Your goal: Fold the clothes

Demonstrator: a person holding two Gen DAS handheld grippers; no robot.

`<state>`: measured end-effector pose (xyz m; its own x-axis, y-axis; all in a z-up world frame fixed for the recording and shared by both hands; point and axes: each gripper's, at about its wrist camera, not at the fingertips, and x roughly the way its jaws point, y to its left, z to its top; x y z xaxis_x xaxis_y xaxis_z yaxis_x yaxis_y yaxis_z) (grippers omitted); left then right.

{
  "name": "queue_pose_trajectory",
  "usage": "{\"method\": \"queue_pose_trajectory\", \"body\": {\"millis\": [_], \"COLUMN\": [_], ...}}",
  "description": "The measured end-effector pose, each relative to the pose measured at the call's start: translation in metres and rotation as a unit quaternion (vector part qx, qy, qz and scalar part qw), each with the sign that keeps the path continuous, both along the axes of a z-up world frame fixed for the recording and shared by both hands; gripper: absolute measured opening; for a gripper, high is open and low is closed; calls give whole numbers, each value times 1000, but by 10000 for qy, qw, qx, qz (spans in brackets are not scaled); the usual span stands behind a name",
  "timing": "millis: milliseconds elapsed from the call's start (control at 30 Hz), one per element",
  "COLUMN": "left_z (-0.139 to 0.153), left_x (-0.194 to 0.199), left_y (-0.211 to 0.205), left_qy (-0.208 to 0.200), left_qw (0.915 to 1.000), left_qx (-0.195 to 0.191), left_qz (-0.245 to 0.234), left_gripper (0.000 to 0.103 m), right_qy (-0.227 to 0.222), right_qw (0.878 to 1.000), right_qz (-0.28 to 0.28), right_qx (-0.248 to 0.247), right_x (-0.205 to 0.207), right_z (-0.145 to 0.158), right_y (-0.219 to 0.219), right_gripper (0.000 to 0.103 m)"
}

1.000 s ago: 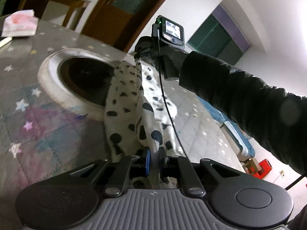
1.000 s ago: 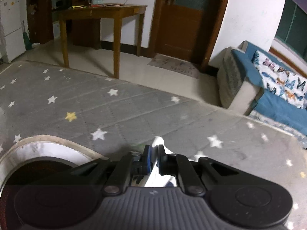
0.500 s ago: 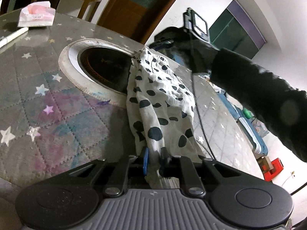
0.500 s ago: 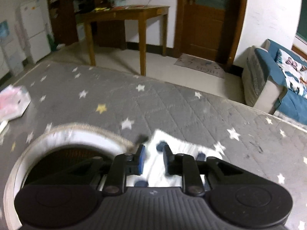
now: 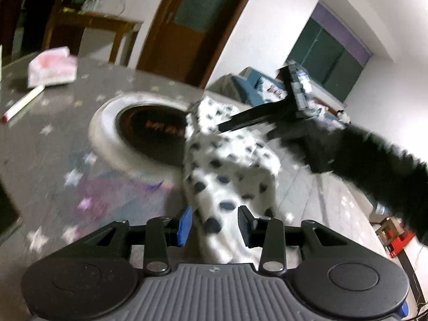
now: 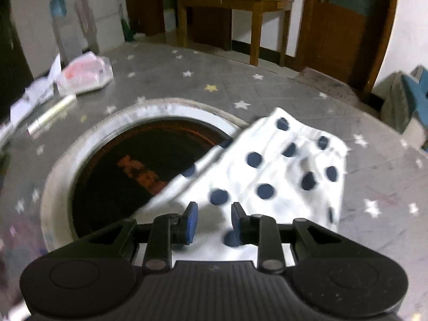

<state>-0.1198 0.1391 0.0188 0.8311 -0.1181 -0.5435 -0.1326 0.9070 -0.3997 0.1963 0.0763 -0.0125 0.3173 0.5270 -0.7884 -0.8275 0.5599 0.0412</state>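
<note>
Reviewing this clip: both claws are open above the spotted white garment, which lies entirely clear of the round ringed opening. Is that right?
Not quite. Both the left claw and the right claw are open over the spotted white garment, but the right wrist view shows the garment's edge overlapping the round ringed opening, not lying clear of it.

White garment [image 6: 270, 171] with navy dots, grey star-patterned cover [image 6: 267, 85]

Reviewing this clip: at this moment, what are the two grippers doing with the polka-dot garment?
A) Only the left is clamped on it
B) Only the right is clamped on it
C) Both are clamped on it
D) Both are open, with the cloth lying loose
D: the left gripper and right gripper both show a wide gap between their fingers, and the polka-dot garment lies unpinched on the star-patterned cover.
</note>
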Motion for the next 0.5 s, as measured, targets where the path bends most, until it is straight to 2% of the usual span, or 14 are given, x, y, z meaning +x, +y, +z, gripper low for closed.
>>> {"method": "queue_pose_trajectory", "body": {"millis": [100,333,367,400,500], "left_z": [2,-6,-7,-9,-13], "left_x": [14,35,37,38,40], "left_y": [-9,-19,-20,-20,-20], "left_qy": [-49,10,35,51,64], "left_qw": [9999,9991,9989,9988,9984], "left_qx": [33,-42,-39,-46,-83], "left_qz": [-126,-430,-462,-493,-551], "left_gripper": [41,41,41,41,41], "right_qy": [223,402,408,414,437], "right_qw": [9994,9988,9987,9986,9981], "right_qz": [-49,-237,-267,-297,-384], "right_qx": [264,148,152,156,222], "right_x": [-2,6,7,8,9], "right_z": [-3,-16,-18,-19,-22], "right_y": [9,23,24,24,25], "right_gripper": [27,24,19,9,2]}}
